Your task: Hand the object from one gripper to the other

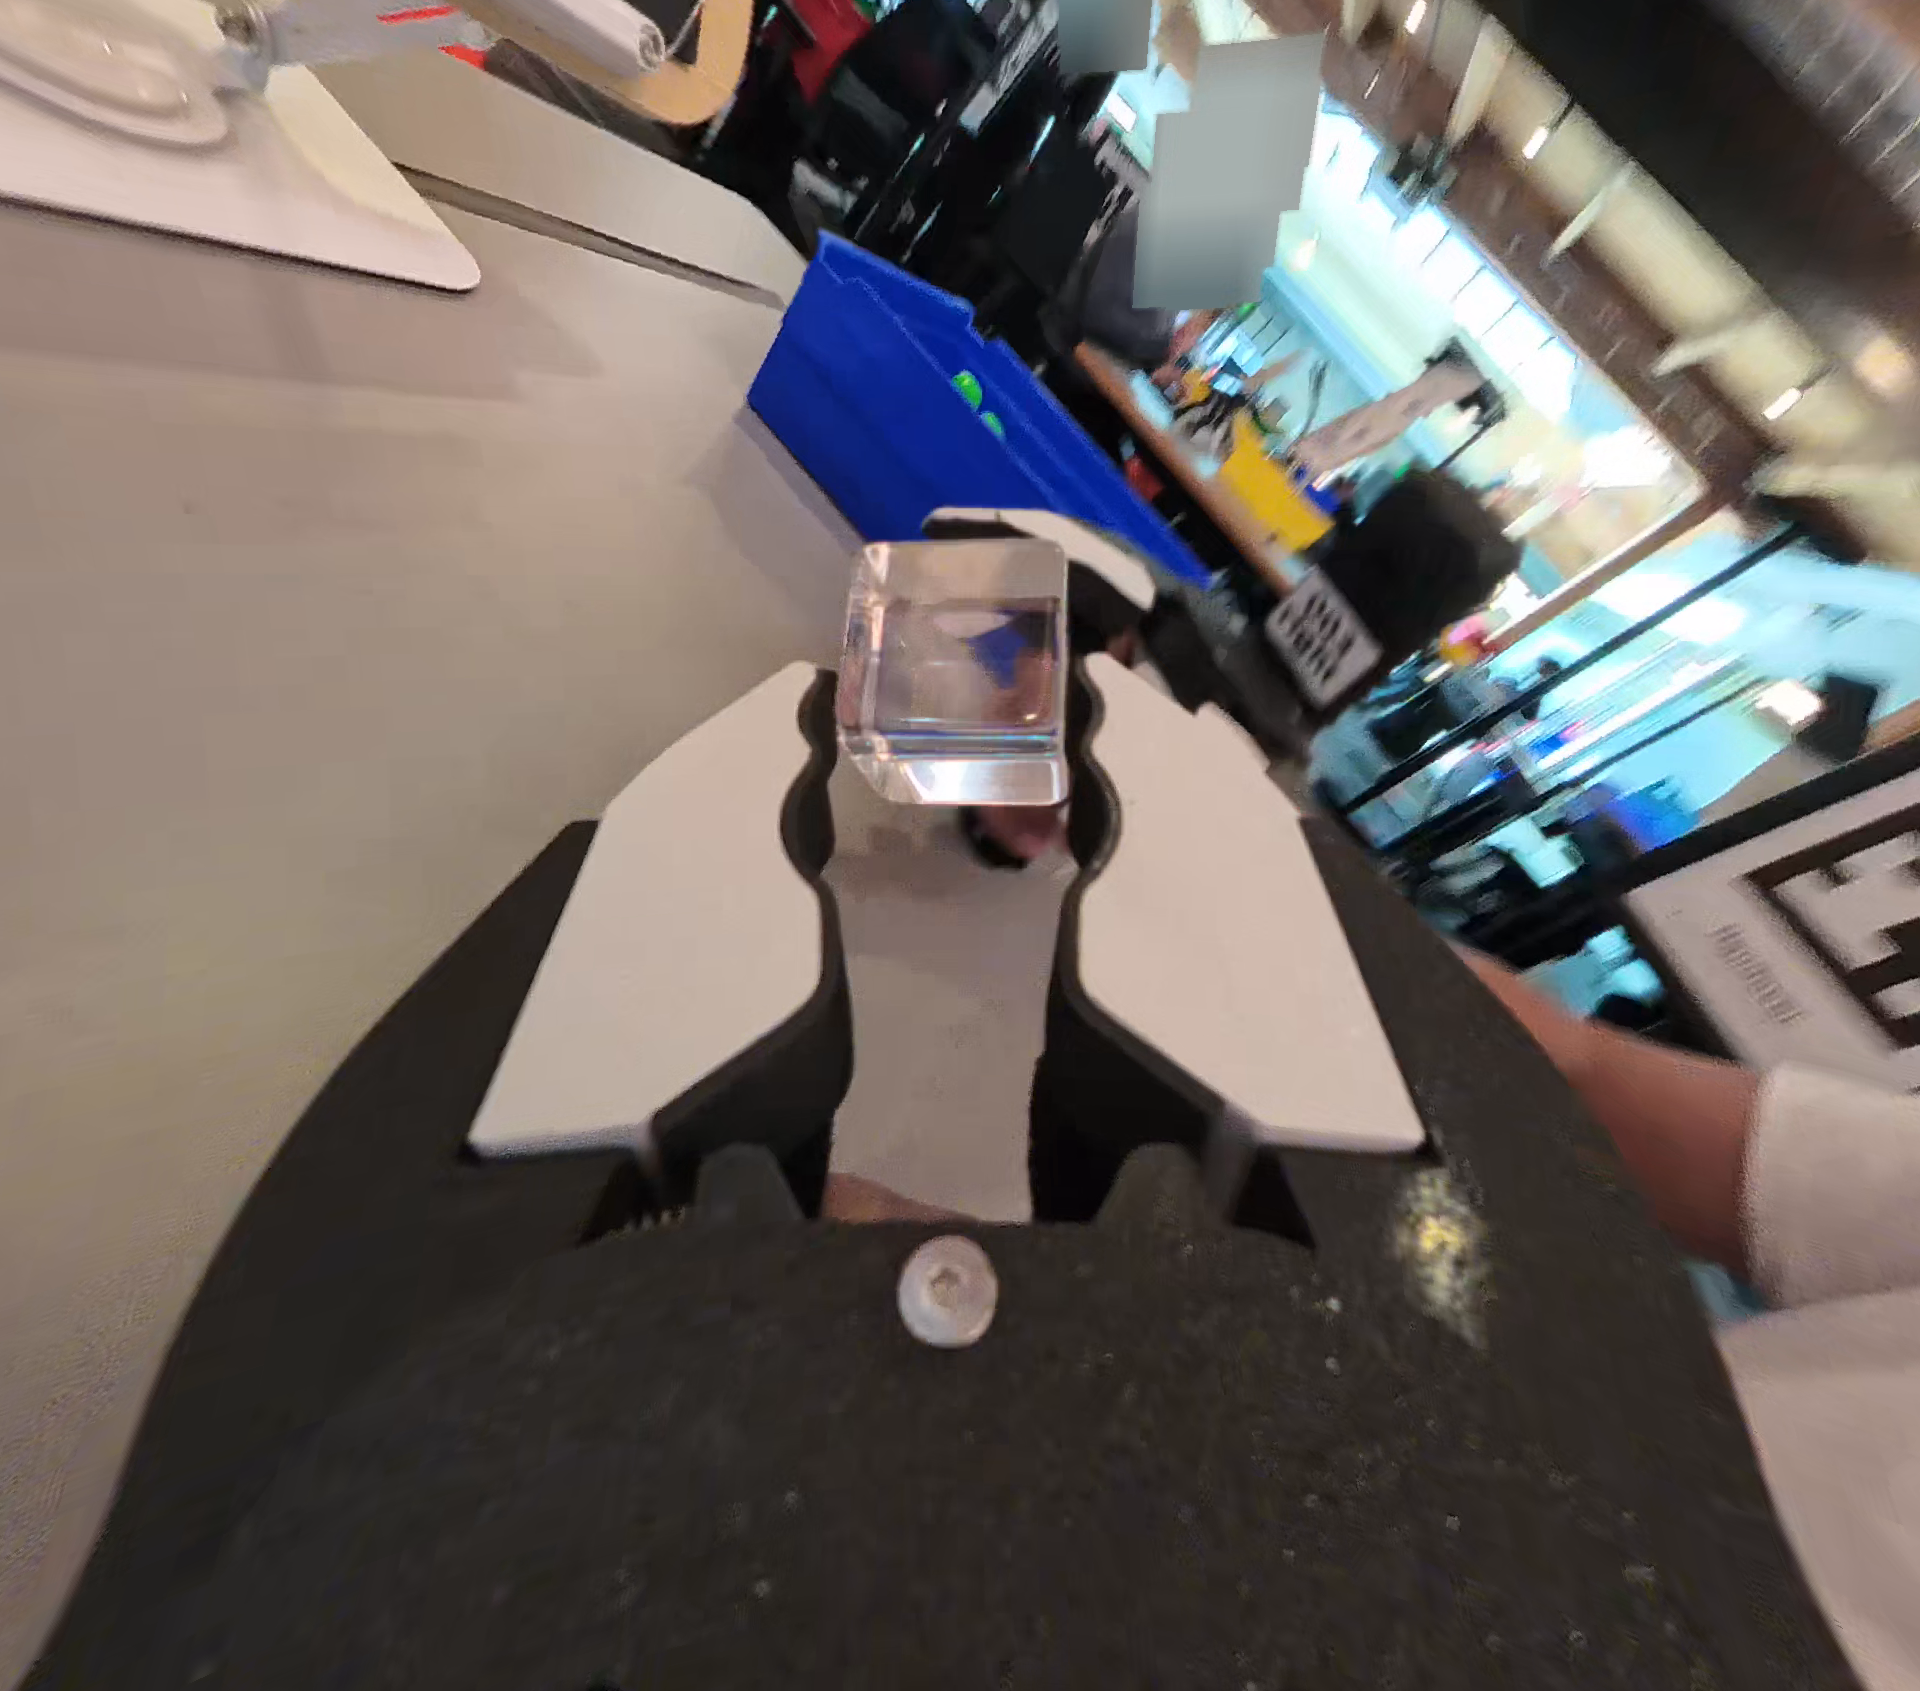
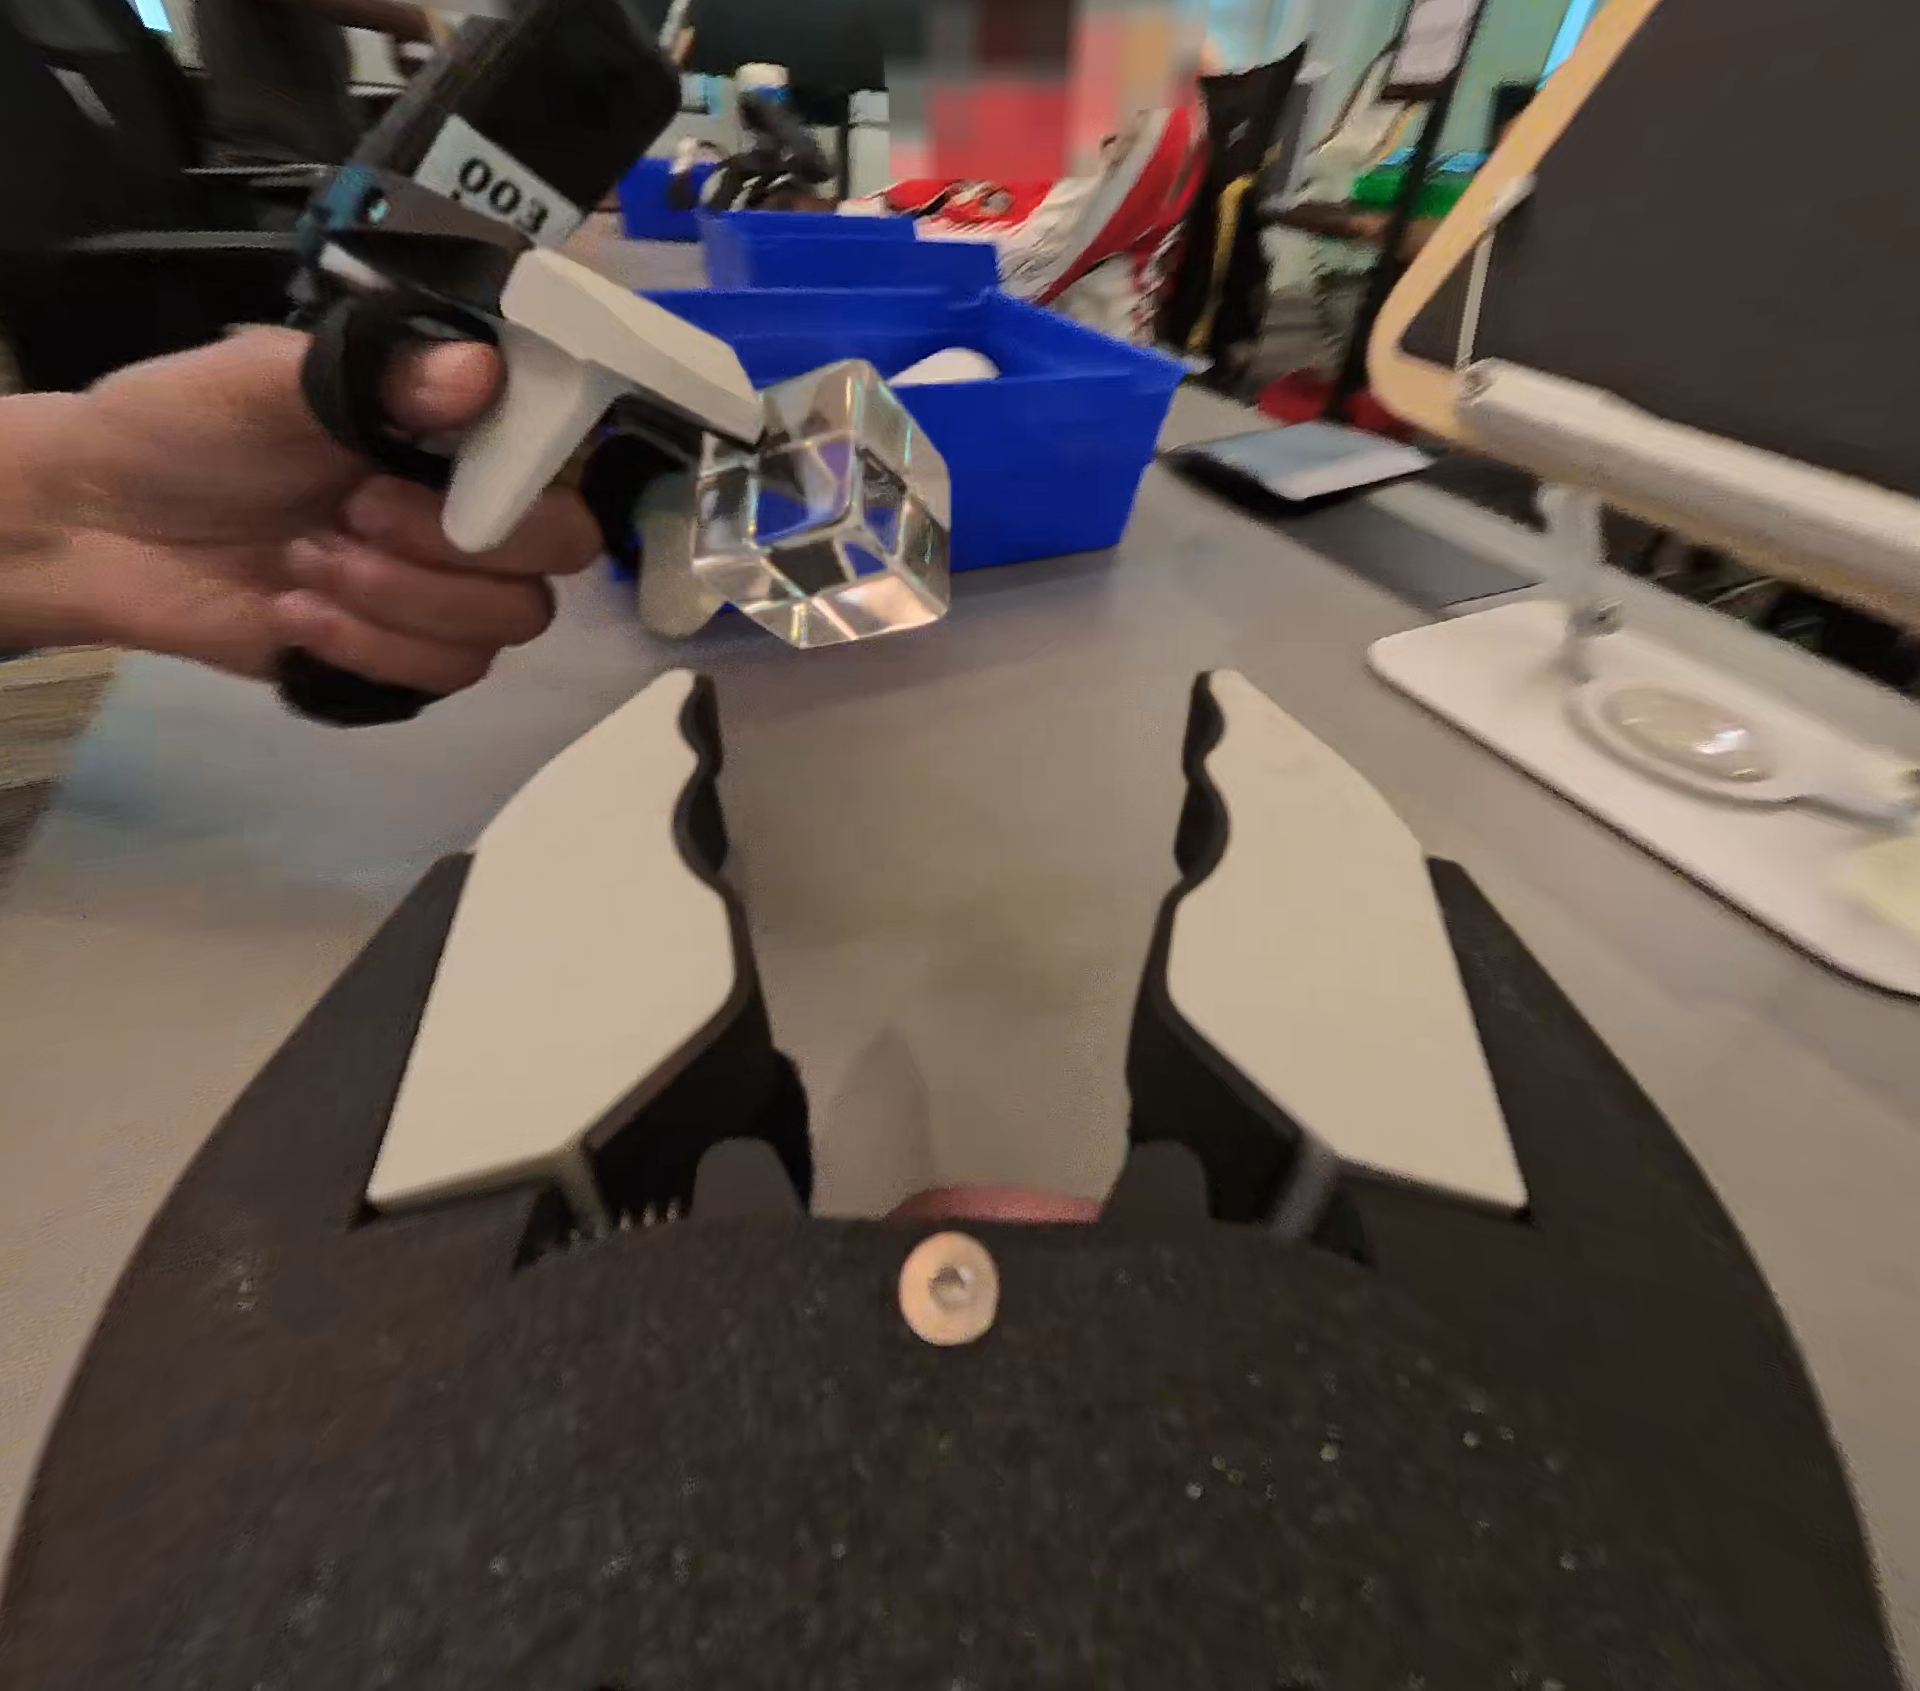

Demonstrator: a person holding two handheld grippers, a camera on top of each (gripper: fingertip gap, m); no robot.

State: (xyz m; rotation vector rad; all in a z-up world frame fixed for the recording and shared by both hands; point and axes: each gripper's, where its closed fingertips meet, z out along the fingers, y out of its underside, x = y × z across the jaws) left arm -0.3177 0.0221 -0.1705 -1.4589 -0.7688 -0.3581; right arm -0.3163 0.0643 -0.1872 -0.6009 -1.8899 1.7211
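Left gripper (image 1: 951, 696): pinching the cube (image 1: 956, 675) between its two fingertips; the jaws stand narrow, pressed against opposite faces of the block.
Cube: clear, glass-like, with bevelled edges, held off the table (image 1: 312, 602) at the very tips of the left fingers (blue from the bin shows refracted inside it).
Cube, right wrist view: the cube (image 2: 826, 503) hangs in the air above the table (image 2: 1039, 758), tilted on a corner, ahead of and to the left of the right gripper's tips, not touching them.
Right gripper (image 2: 951, 706): jaws spread wide with nothing between them, only bare table seen through the gap.
Left gripper, right wrist view: the left gripper (image 2: 727, 488) shows at upper left with a hand (image 2: 260, 498) wrapped round its black handle, one finger through the trigger ring.
Bin (image 2: 987, 415): blue, on the table behind the cube; a second blue bin (image 2: 831, 249) sits farther back.
Bin, left wrist view: the bin (image 1: 904, 415) lies beyond the cube, something green inside.
Lamp base (image 2: 1662, 810): white flat plate at right on the table, well apart from both grippers.
Background: blurred room.
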